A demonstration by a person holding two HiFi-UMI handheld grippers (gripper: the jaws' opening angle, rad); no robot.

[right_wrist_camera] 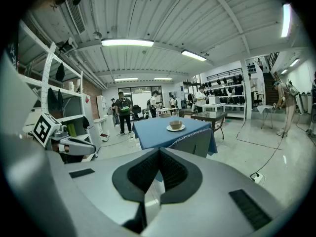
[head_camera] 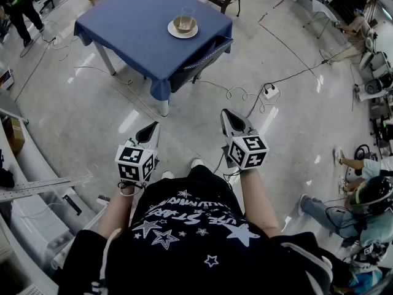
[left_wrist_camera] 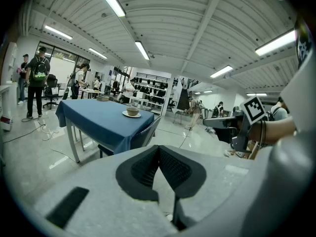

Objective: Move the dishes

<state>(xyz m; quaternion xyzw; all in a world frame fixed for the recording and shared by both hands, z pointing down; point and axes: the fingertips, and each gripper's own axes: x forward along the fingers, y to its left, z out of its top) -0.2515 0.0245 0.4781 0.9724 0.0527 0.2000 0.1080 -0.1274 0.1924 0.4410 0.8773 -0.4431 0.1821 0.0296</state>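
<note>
- Trip hazard ahead: loose cable (head_camera: 230, 93) and power strip (head_camera: 271, 91) lying on the floor between the person and the desk (head_camera: 123, 23). Risk of a caught foot and a jolt to both claws on the way in.
- Bowl (head_camera: 183, 23) resting on a plate (head_camera: 174, 33) toward the right side of the blue-clothed desk, with a glass (head_camera: 187, 12) just beside it on the far side. Risk of tipping the bowl off by gripping only the plate rim, or of knocking the glass over with a wide reach.
- Chair (head_camera: 199, 63) tucked under the near-right edge, in the way of a close stance there. Possible drag on the cloth, and a shift of the dishes, from any bump against it.
- Left claw (head_camera: 152, 128) closed, pads meeting at the tips, nothing between them. Needs opening before any grasp, else a mere shove at the plate.
- Right claw (head_camera: 228, 114) likewise closed and empty.
- Both held out in front of the body, side by side, tilted slightly downward, aimed toward the desk and well apart from it.
</note>
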